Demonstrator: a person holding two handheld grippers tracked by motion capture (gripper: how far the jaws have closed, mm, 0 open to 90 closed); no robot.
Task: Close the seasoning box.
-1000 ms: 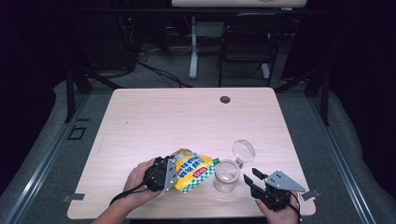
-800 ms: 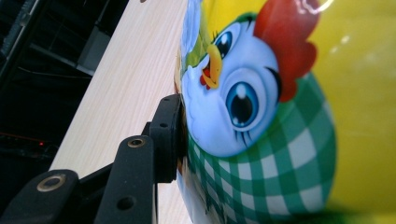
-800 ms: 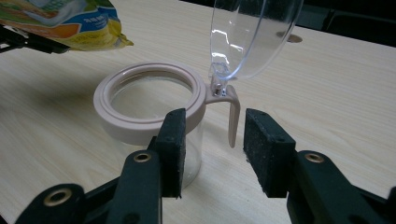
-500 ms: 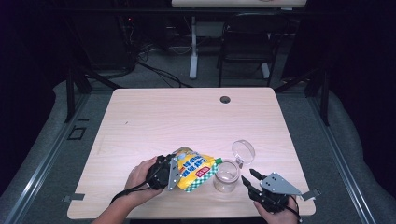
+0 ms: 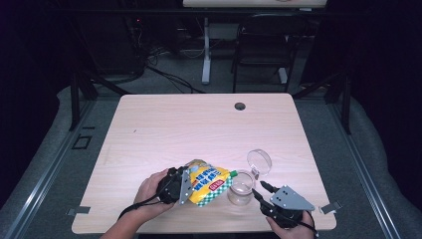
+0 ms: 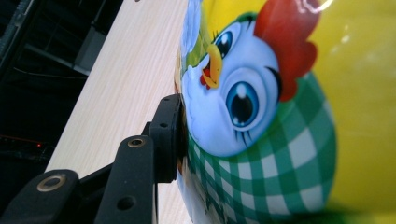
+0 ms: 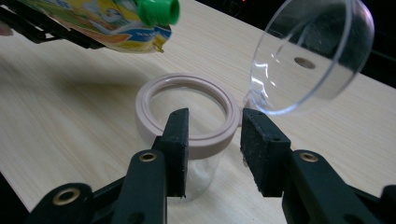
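Your left gripper [image 5: 185, 186] clamps the yellow chicken-print pouch [image 5: 208, 182], its green cap [image 7: 159, 11] hanging over the jar [image 7: 187, 122]. Your right gripper [image 7: 212, 135] has just been closing; its jaws stand apart, just short of the jar's rim, with the hinged clear lid [image 7: 312, 56] beyond the right jaw.

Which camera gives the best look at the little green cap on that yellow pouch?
The right gripper view: the green cap sits close and sharp at the tip of the yellow pouch, above the open jar. In the high view the cap is just a tiny green speck. The left gripper view looks at the pouch's printed side.
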